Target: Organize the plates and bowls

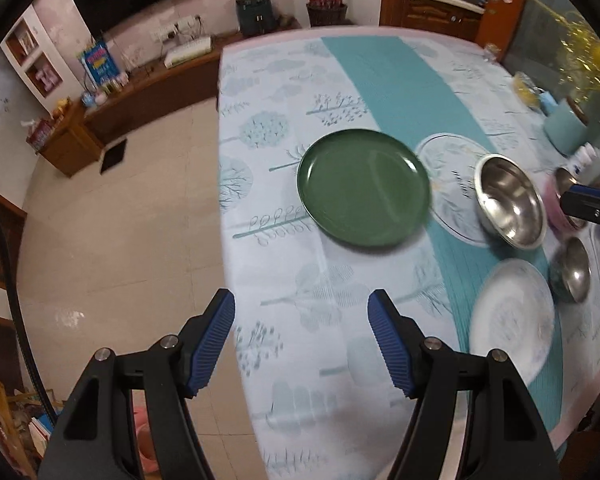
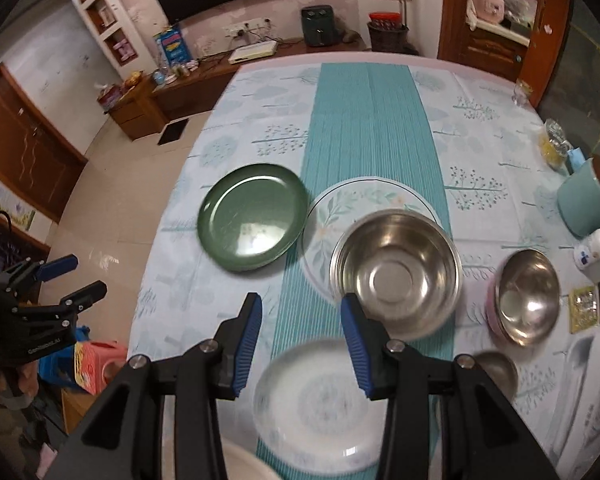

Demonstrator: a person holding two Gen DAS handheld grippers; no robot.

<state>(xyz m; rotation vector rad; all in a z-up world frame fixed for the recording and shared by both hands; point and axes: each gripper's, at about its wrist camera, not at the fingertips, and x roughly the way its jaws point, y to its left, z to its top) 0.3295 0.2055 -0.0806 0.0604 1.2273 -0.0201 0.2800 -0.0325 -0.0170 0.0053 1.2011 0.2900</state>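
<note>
A green plate (image 1: 364, 188) (image 2: 254, 216) lies on the table. Beside it a floral plate (image 1: 450, 168) (image 2: 340, 208) carries a large steel bowl (image 1: 510, 200) (image 2: 396, 272). A white plate (image 1: 512, 316) (image 2: 320, 404) lies nearer. A steel bowl inside a pink bowl (image 2: 528, 296) and a small steel bowl (image 1: 572, 268) (image 2: 496, 372) sit to the right. My left gripper (image 1: 302, 308) is open and empty above the table's left edge, short of the green plate. My right gripper (image 2: 302, 312) is open and empty above the white plate.
A teal canister (image 2: 588, 204), white bottles (image 2: 596, 246) and a white tray (image 2: 588, 392) stand at the table's right side. The table's left edge (image 1: 222, 184) drops to a tiled floor. A wooden sideboard (image 2: 188, 84) runs along the far wall.
</note>
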